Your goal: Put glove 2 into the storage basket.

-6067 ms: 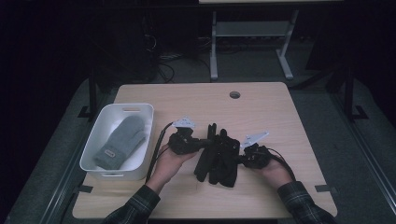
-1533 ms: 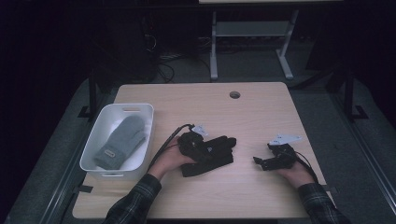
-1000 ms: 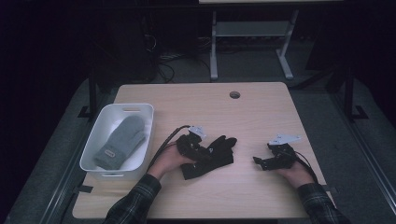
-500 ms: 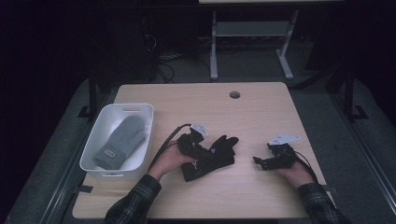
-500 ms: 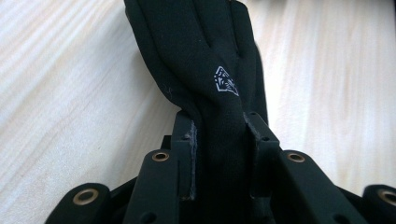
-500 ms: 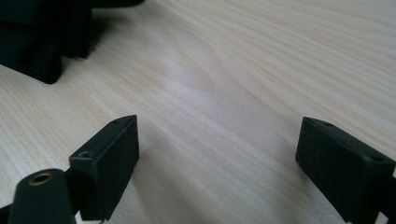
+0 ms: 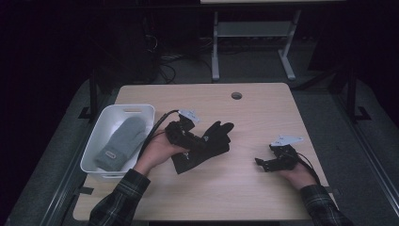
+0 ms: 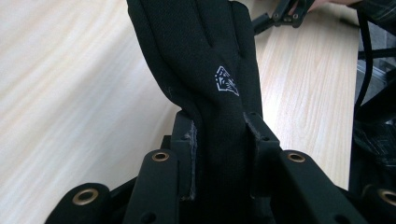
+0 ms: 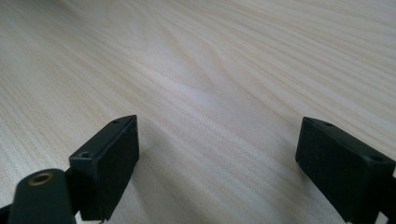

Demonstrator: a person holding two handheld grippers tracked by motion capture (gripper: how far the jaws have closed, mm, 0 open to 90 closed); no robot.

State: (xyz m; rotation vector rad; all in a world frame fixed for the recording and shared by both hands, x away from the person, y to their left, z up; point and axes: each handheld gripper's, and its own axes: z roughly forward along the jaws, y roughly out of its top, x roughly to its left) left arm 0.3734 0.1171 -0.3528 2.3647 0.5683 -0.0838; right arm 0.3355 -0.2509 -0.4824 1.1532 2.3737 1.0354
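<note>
So a black glove [image 7: 207, 143] is pinched in the left gripper [image 7: 184, 134], near the middle of the light wooden table [image 7: 263, 113], a bit left of centre. In the left gripper view the glove [image 8: 210, 84] is squeezed tight between the two black jaws, which have just been closing on it, and the fabric is bunched where the pads press in; a small white logo [image 8: 226, 80] can be seen on the back of it, and the fingers are pointed away from the camera. From above, the glove's fingers are seen aimed toward the right, with the lower part of it touching or just above the tabletop, hard to tell which. The right gripper [image 7: 268, 162] is rested on the table well apart from the glove, over on the right side, and its jaws are spread wide with nothing but bare wood [image 9: 210, 70] between them. A white bin [image 7: 141, 110] is parked at the left edge of the table, with a grey mitten [image 7: 120, 141] laid inside it.
</note>
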